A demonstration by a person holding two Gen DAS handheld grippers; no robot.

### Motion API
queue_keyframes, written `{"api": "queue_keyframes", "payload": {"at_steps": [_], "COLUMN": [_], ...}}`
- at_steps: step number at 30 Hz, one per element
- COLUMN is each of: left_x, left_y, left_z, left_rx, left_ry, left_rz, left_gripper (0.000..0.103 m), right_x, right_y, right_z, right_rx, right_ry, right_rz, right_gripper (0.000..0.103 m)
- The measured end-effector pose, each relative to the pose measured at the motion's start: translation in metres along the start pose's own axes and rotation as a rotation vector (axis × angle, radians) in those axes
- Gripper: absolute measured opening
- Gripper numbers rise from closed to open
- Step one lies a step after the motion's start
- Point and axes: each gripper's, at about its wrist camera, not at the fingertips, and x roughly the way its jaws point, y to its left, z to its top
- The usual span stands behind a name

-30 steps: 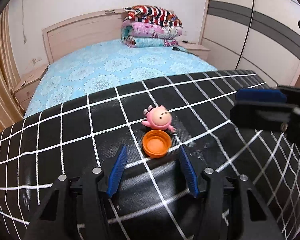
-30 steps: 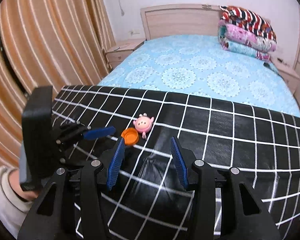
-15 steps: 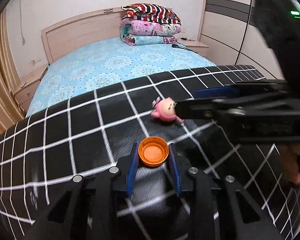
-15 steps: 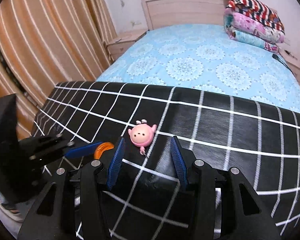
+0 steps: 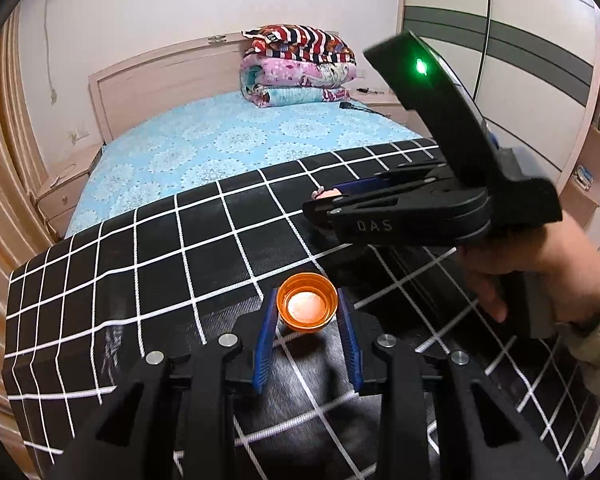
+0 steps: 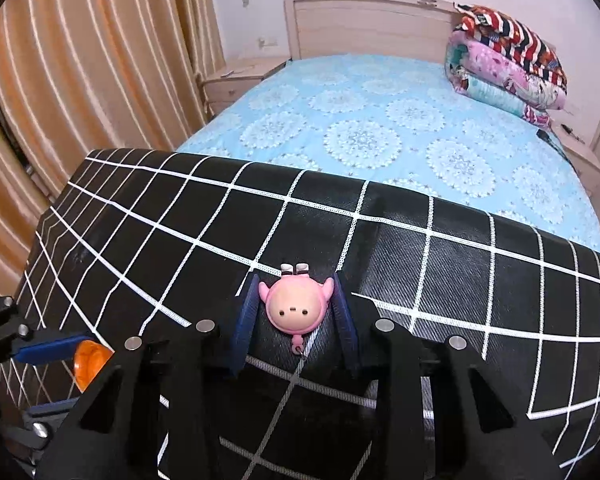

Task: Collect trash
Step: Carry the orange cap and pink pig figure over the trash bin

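- Bedroom setting: a black tablecloth with a white grid [image 5: 188, 248] covers the work surface, with a blue-sheeted bed [image 5: 236, 140] just beyond its far edge.
- Left wrist view: the orange bottle cap [image 5: 307, 307] sits open side up between the blue pads of the left gripper [image 5: 307, 312], near their tips. The jaws are narrow, pressing on the cap's rim from both sides, so it reads as gripped; whether it is off the cloth I cannot tell.
- Same view: the right gripper [image 5: 340, 196] lies across the upper right, its fingers pointing left and well beyond the cap, with only a sliver of pink showing at its tips.
- Right wrist view: the pink pig toy [image 6: 296, 308] lies face up between that gripper's fingers [image 6: 296, 304], feet pointing away from the camera and tail cord toward it. The pads are closed in against its sides.
- Same view: the cap [image 6: 90, 364] shows at lower left beside the other gripper's blue pad.
- Each hand has its own item centred, so I judge that lifting comes next.
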Motion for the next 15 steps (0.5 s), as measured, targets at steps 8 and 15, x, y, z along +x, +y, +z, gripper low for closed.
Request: {"api": "queue_keyframes", "payload": {"at_steps": [8, 15], "left_x": [-0.033, -0.073], "left_y": [-0.014, -0.033], "left_z": [-0.005, -0.011], "left_rx": [0.016, 0.028], "left_ry": [-0.04, -0.073], "left_rz": [-0.004, -0.002], "left_gripper": [0.029, 0.029], "right_x": [-0.03, -0.08], "right_y": [0.013, 0.026], "right_z": [-0.013, -0.033], "right_rx": [-0.03, -0.058], "right_ry": [-0.014, -0.048], "right_rz": [-0.001, -0.003], "right_gripper": [0.036, 0.036]}}
